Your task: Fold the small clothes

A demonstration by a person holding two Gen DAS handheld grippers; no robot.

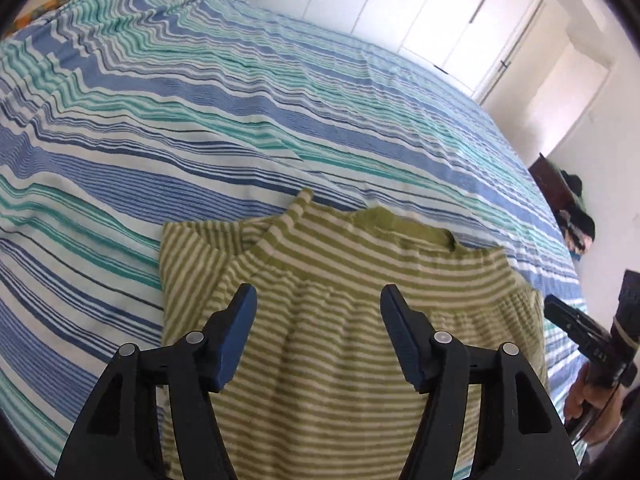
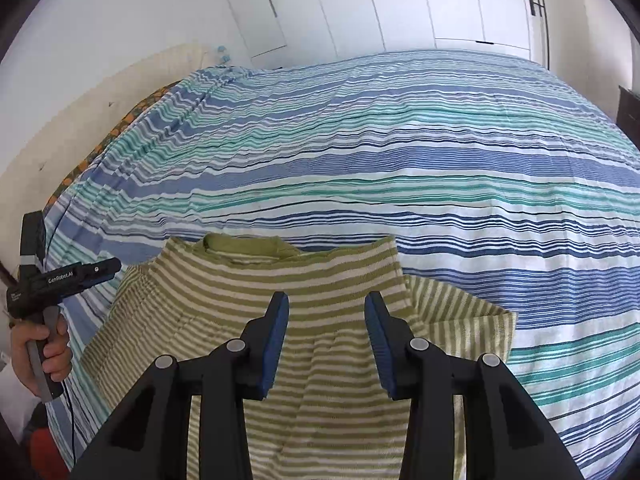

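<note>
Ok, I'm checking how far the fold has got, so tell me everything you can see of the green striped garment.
The green striped garment is a small knit top, olive and cream stripes, with a plain olive neckband at its far edge. It lies flat on the striped bedspread, the sleeve sides already turned in over the body, with soft creases and gathers across the middle. Both the left gripper and the right gripper hover open above it, pressing nothing.
</note>
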